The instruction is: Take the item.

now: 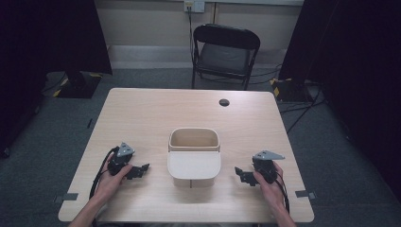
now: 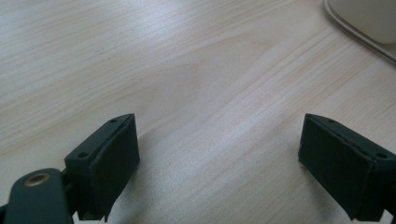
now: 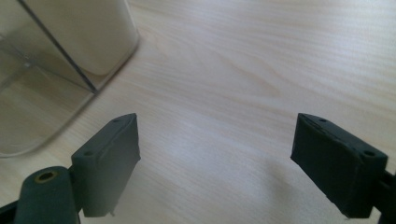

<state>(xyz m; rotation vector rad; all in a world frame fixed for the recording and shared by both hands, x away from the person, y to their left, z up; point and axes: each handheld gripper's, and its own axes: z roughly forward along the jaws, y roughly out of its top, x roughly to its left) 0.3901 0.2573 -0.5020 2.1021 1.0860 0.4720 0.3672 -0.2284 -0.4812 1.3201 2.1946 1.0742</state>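
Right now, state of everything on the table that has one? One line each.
left gripper: open, nothing between the jaws, held low over the table beside the bin.
right gripper: open, nothing between the jaws, held on the bin's other side.
bin: upright, far half open on top.
lid: covers the bin's near half.
folding chair: unfolded, empty, behind the table.

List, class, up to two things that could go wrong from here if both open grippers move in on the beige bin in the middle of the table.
1. The bin stands free on the table, and its lid seems half open. With the left gripper and right gripper flanking it, an uneven push could slide or tip it.

2. A cable trails from the left gripper over the tabletop; it might snag or drag as the hand moves.
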